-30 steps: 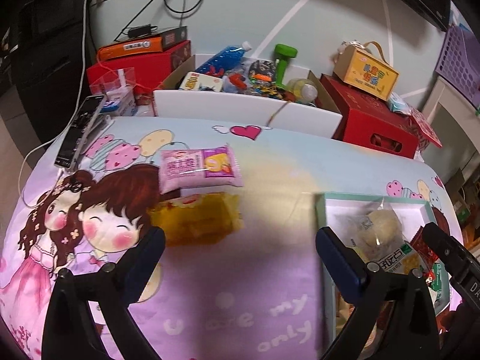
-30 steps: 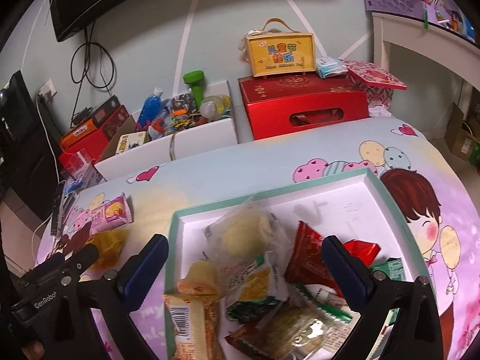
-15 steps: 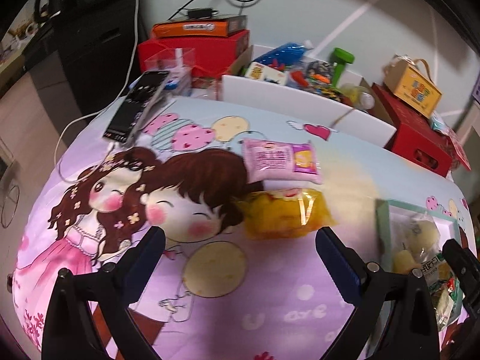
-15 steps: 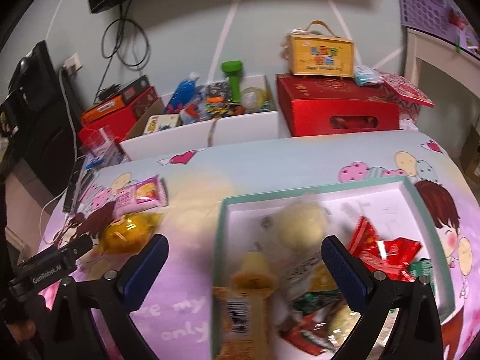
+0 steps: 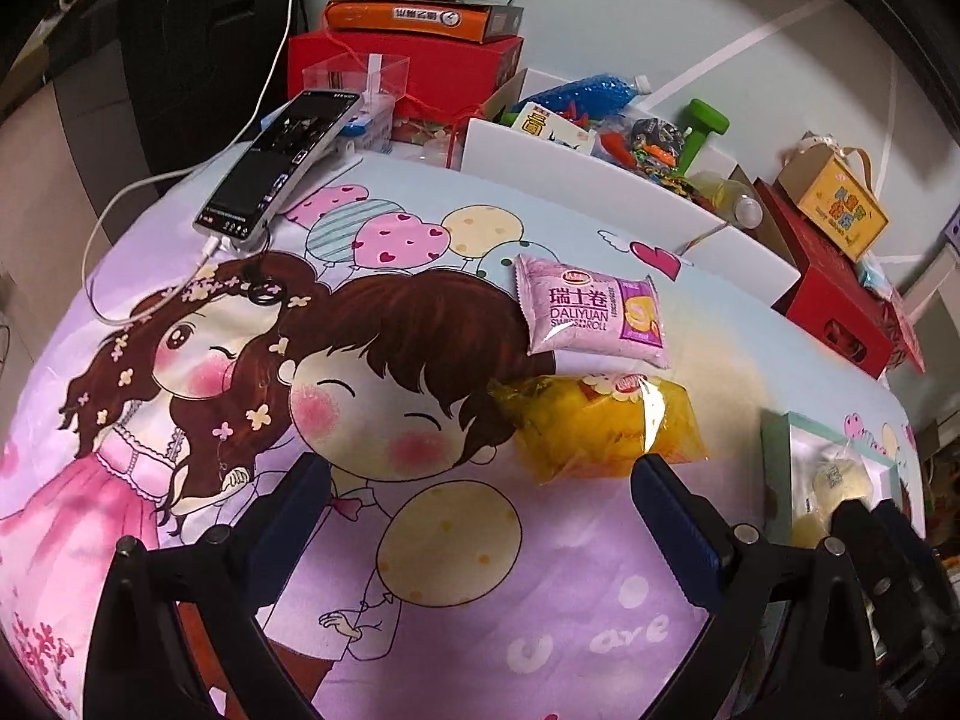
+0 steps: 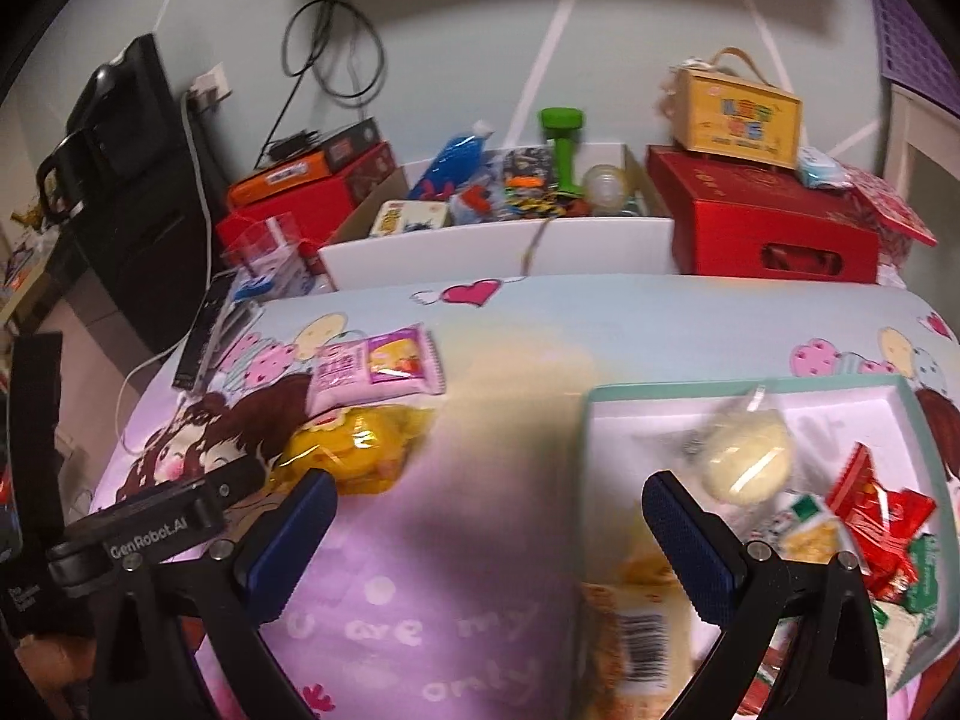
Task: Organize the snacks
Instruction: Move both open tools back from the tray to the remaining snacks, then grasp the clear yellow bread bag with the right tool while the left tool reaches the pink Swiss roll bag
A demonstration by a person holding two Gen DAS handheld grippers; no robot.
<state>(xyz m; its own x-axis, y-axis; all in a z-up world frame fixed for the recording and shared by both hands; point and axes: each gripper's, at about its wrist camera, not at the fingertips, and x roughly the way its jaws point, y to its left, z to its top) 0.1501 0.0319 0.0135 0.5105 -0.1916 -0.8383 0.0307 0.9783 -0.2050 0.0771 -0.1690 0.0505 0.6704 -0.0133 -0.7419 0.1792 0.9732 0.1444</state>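
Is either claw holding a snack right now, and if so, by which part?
Nothing is held. The left claw and right claw are both open and empty; the yellow bag and pink pack lie untouched on the cloth.

The bench [image 5: 456, 600] is covered by a cartoon cloth. On it a pink snack pack [image 5: 591, 313] and, just nearer, a yellow one [image 5: 600, 429] are laid; a phone [image 5: 279, 167] far left, a tray [image 6: 900, 396] right.
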